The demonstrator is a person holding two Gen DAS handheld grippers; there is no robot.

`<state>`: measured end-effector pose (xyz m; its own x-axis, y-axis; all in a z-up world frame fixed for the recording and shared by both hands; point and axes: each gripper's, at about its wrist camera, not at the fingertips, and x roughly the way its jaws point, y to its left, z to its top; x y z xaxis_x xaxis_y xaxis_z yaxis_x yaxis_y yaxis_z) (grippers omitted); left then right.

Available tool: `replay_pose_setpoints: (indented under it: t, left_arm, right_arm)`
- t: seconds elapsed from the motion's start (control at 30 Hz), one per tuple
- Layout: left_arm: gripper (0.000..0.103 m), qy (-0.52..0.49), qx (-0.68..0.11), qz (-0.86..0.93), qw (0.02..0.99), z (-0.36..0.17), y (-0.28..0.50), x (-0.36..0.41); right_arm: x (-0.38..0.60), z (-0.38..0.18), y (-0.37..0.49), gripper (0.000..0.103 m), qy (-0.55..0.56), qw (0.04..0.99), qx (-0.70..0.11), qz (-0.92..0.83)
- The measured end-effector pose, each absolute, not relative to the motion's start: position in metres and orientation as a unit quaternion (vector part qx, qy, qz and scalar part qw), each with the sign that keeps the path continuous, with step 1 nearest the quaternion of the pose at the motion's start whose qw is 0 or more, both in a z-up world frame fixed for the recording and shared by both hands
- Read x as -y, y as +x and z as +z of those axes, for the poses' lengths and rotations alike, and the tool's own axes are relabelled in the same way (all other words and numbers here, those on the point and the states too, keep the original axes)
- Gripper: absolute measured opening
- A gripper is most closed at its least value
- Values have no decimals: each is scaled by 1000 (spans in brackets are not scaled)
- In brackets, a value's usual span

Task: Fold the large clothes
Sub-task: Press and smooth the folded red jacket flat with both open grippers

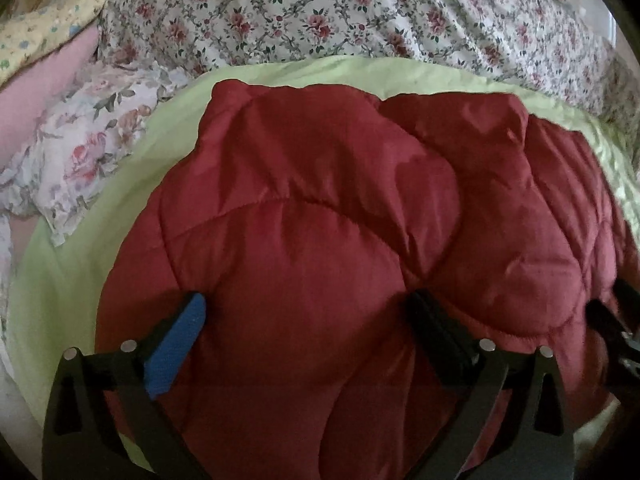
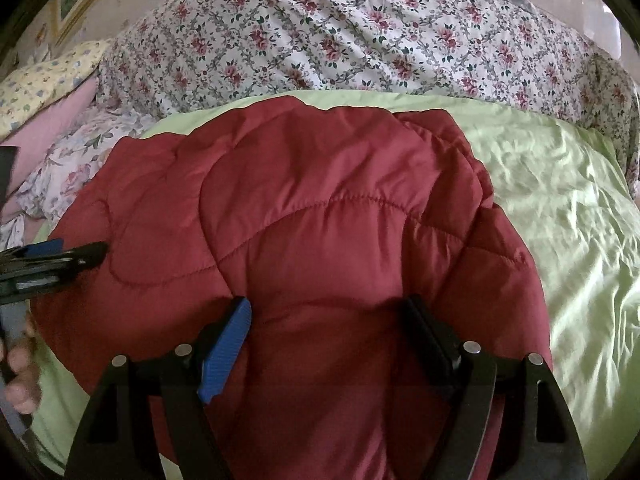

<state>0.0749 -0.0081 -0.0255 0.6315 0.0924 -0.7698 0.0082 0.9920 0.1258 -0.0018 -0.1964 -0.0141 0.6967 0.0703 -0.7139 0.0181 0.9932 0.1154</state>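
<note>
A red quilted puffer jacket [image 1: 320,208] lies spread on a light green sheet [image 1: 120,208]; it also shows in the right wrist view [image 2: 320,208]. My left gripper [image 1: 308,304] is open, its jaws wide apart just above the jacket's near part, holding nothing. My right gripper [image 2: 328,304] is open too, over the jacket's near right part, empty. The left gripper also shows in the right wrist view [image 2: 60,256] at the far left, over the jacket's left edge, with the person's hand behind it. The right gripper's edge shows in the left wrist view [image 1: 616,320] at the far right.
A floral duvet [image 2: 360,40] lies bunched across the back of the bed. A floral pillow [image 1: 80,152], a pink pillow [image 1: 44,80] and a yellow pillow [image 2: 44,76] lie at the left. Bare green sheet [image 2: 560,208] stretches to the right of the jacket.
</note>
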Motion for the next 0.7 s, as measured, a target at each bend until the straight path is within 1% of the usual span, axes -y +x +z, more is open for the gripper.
replay_pose_setpoints:
  t: [0.23, 0.53, 0.7]
  left_arm:
    - [103, 56, -407, 28, 911, -30, 71, 7]
    - [103, 51, -397, 13, 916, -31, 69, 4]
    - [103, 51, -394, 10, 917, -31, 68, 4]
  right_arm:
    - [195, -13, -6, 80, 55, 922, -382, 11]
    - [186, 6, -19, 80, 47, 936, -349, -8]
    - [183, -9, -5, 86, 42, 924, -380, -7]
